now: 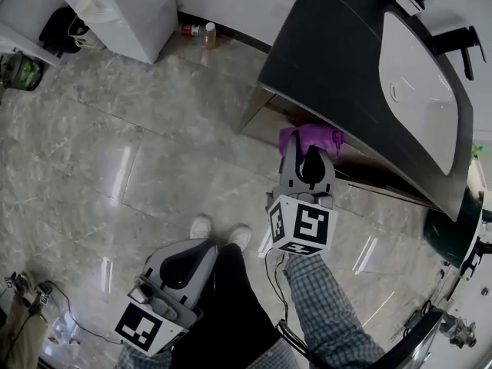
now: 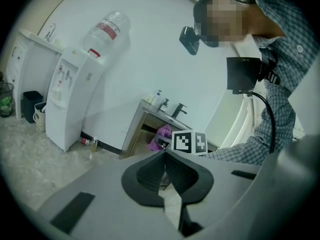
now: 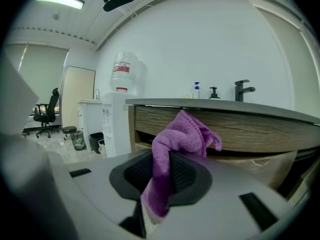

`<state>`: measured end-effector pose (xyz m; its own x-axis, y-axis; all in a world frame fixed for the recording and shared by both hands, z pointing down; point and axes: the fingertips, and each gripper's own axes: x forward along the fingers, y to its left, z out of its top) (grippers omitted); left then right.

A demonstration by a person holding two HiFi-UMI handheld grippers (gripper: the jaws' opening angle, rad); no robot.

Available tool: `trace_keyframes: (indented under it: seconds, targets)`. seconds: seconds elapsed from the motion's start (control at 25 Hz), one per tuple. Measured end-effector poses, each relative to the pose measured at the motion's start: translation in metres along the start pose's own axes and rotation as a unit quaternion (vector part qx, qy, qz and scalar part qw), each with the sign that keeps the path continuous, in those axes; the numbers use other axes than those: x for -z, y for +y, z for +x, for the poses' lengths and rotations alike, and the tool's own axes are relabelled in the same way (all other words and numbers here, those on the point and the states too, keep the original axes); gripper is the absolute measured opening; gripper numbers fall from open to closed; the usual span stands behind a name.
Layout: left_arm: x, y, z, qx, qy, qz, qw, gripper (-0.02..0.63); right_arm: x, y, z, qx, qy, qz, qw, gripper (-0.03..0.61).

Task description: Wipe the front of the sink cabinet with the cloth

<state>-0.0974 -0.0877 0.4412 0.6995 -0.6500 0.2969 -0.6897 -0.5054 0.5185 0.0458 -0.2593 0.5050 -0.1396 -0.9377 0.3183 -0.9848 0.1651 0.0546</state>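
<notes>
- While my right claw [image 3: 162, 171] is clamped on the purple cloth [image 3: 182, 134], the cloth bunches up above the pads and flops toward three o'clock in the right gripper view. A tail of it hangs down between the jaws.
- Straight past the cloth, at twelve o'clock, is the wood-grain front of the sink cabinet [image 3: 245, 129]. The bunched top of the cloth overlaps that front, but I cannot tell whether the two touch.
- Above the front runs the dark worktop [image 1: 338, 52], with the white basin [image 1: 419, 91] set into it. A black tap [image 3: 243, 89] and two pump bottles [image 3: 197, 90] stand on top.
- From the head view, the right claw points up toward twelve o'clock, and the cloth sits right at the cabinet's lower edge under the worktop overhang.
- My left claw [image 1: 184, 264] is at about seven o'clock from the right one, low and well apart from the cabinet. Its jaws are together with nothing between them.
- A pair of white shoes [image 1: 219, 231] stands on the marble floor [image 1: 115, 144] between the two claws.
- At ten o'clock from the cabinet, the white water dispenser [image 2: 70, 104] stands against the wall, with small bottles [image 1: 198, 31] on the floor just beside it.
</notes>
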Motion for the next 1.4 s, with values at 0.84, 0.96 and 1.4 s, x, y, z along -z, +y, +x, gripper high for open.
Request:
trace_keyframes:
  seconds: [0.84,0.96,1.4]
  targets:
    - [0.008,0.016,-0.014,-0.025,-0.016,-0.017,0.9994,0.012,0.016,0.11,0.026,-0.172,0.015,-0.024,0.985,0.08]
    - [0.012,0.014,-0.012,-0.024,-0.012,-0.026,0.9993,0.012,0.032,0.107,0.025,-0.175,0.025,-0.037,0.984,0.08]
    - [0.026,0.003,0.008,-0.009,0.015,-0.025,0.9995,0.012,0.064,0.035,0.037,-0.096,0.039,-0.047,0.993,0.08]
